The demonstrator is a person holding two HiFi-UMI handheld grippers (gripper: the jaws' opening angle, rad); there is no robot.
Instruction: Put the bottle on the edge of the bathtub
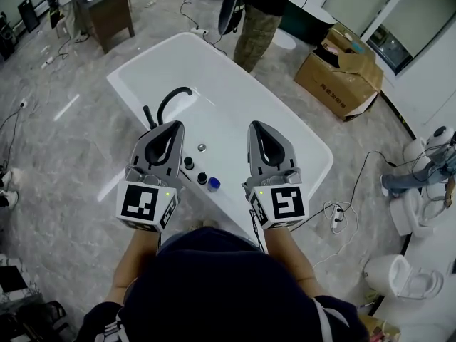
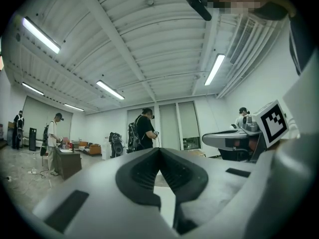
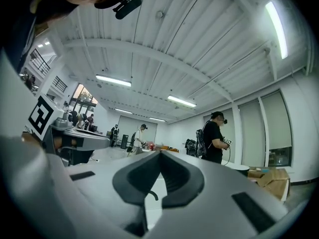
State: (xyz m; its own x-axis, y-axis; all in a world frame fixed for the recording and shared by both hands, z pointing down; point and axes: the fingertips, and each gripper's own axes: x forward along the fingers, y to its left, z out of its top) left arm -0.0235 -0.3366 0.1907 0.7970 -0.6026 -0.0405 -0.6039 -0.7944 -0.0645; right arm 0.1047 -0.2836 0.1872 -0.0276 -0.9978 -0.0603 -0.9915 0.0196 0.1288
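Note:
In the head view a white bathtub [image 1: 299, 130] runs away from me, with a black curved faucet [image 1: 173, 96] on its near left rim. Two black knobs and a small blue-topped object [image 1: 214, 184], possibly the bottle, stand on the near rim between my grippers. My left gripper [image 1: 174, 125] and right gripper [image 1: 254, 125] hover side by side above that rim, tips pointing away from me. Both are shut with nothing between the jaws. The left gripper view [image 2: 159, 149] and the right gripper view [image 3: 160, 152] show only closed jaws, the ceiling and the room.
A person in camouflage trousers [image 1: 255, 30] stands at the tub's far end. A cardboard box [image 1: 340, 73] sits to the right, a wooden desk [image 1: 108, 13] at the far left. Toilets [image 1: 399, 276] and a cable [image 1: 338, 216] are on the floor at the right.

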